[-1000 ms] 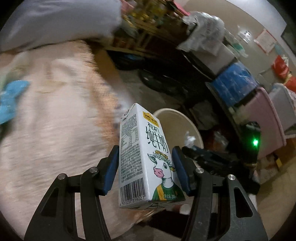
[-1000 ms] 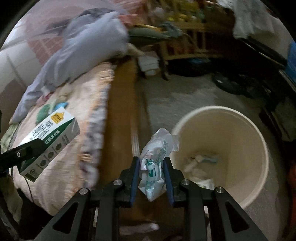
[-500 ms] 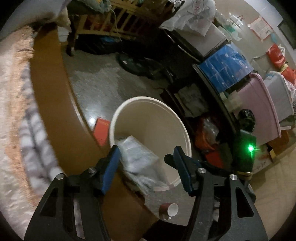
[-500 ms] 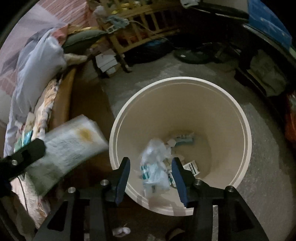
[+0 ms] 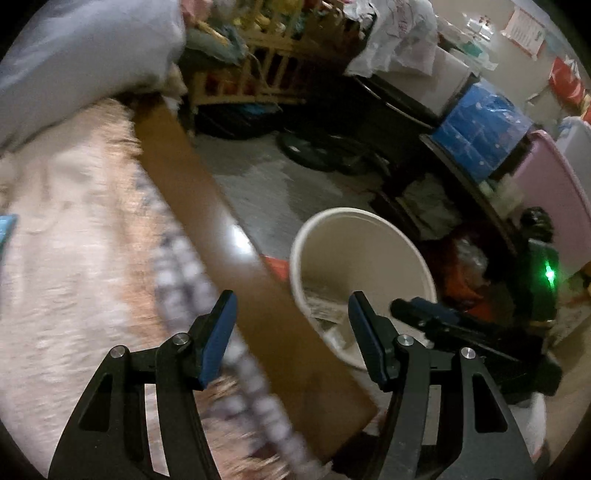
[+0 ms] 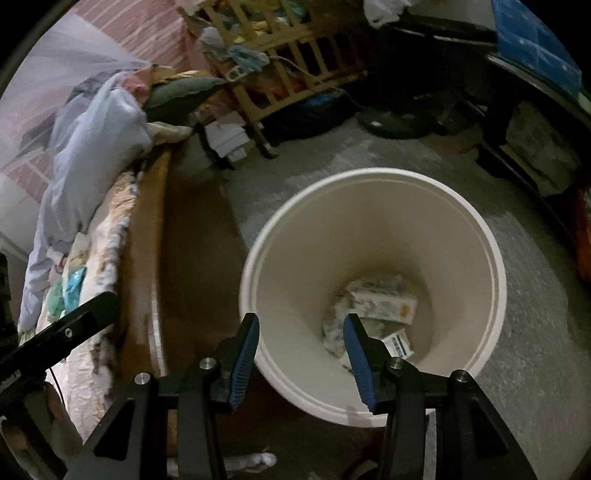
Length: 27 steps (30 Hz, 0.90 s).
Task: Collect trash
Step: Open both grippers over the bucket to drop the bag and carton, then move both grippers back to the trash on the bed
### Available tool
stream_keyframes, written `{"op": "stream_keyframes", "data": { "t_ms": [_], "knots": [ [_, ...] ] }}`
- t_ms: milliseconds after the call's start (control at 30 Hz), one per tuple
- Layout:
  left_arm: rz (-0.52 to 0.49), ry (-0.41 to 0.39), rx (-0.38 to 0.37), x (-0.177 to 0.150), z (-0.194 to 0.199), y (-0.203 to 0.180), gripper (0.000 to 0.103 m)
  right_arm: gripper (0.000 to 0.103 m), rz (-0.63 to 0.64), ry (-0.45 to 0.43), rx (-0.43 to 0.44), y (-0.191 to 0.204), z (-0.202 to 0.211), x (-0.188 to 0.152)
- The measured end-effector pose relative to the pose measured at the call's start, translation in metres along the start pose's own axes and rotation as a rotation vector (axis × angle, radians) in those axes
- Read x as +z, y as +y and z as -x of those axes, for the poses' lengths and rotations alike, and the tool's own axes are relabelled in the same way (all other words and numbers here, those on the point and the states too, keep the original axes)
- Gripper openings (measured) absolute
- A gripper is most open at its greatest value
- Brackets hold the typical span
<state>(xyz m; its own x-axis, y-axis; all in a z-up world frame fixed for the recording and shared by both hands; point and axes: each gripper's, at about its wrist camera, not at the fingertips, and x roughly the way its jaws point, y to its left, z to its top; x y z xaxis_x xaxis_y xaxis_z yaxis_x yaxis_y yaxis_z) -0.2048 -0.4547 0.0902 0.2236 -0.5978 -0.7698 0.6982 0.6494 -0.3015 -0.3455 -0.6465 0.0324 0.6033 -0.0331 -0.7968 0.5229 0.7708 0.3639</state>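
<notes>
No text could be read; print on the carton in the bin and the wall notice was blurred.

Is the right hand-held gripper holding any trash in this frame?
No. The right hand-held gripper is open and empty above the bin, with the carton lying at the bottom.

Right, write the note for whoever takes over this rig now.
Left gripper: jaws open, holding nothing, over the wooden bed edge beside the bin.
Right gripper: jaws open, holding nothing, above the bin's near rim.
White bin stands on the floor by the bed; a milk carton, a crumpled plastic wrapper and a smaller pack lie at its bottom.
Done: that trash is binned.
Left: blue and green scraps on the bedspread look like the next pickup, though they are blurry.
</notes>
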Motion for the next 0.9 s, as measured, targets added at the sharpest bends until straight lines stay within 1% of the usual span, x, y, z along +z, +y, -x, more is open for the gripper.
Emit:
{"op": "stream_keyframes", "data": {
  "t_ms": [133, 200, 300, 333, 367, 433, 467, 633, 767, 900],
  "knots": [
    [0.013, -0.034, 0.072, -0.011, 0.022, 0.021, 0.061, 0.045, 0.054, -0.03, 0.017, 0.026, 0.005, -0.005],
    [0.018, -0.061, 0.128, -0.017, 0.036, 0.035, 0.061, 0.045, 0.087, -0.042, 0.024, 0.043, 0.007, -0.008],
    [0.031, -0.087, 0.172, -0.026, 0.053, 0.053, 0.061, 0.046, 0.146, -0.058, 0.046, 0.072, 0.012, -0.013],
    [0.04, -0.093, 0.185, -0.028, 0.059, 0.062, 0.061, 0.05, 0.157, -0.061, 0.052, 0.08, 0.013, -0.014],
    [0.048, -0.099, 0.196, -0.03, 0.066, 0.07, 0.061, 0.058, 0.17, -0.063, 0.06, 0.088, 0.013, -0.017],
    [0.059, -0.114, 0.229, -0.036, 0.078, 0.082, 0.061, 0.062, 0.199, -0.065, 0.083, 0.109, 0.014, -0.021],
    [0.063, -0.118, 0.24, -0.04, 0.083, 0.086, 0.061, 0.062, 0.213, -0.063, 0.093, 0.118, 0.014, -0.024],
    [0.109, -0.138, 0.296, -0.057, 0.116, 0.128, 0.061, 0.062, 0.293, -0.049, 0.158, 0.171, 0.01, -0.035],
    [0.152, -0.161, 0.362, -0.07, 0.141, 0.166, 0.061, 0.062, 0.35, -0.028, 0.196, 0.211, 0.0, -0.043],
    [0.231, -0.169, 0.41, -0.081, 0.161, 0.212, 0.061, 0.062, 0.4, 0.001, 0.231, 0.25, -0.016, -0.048]
  ]
}}
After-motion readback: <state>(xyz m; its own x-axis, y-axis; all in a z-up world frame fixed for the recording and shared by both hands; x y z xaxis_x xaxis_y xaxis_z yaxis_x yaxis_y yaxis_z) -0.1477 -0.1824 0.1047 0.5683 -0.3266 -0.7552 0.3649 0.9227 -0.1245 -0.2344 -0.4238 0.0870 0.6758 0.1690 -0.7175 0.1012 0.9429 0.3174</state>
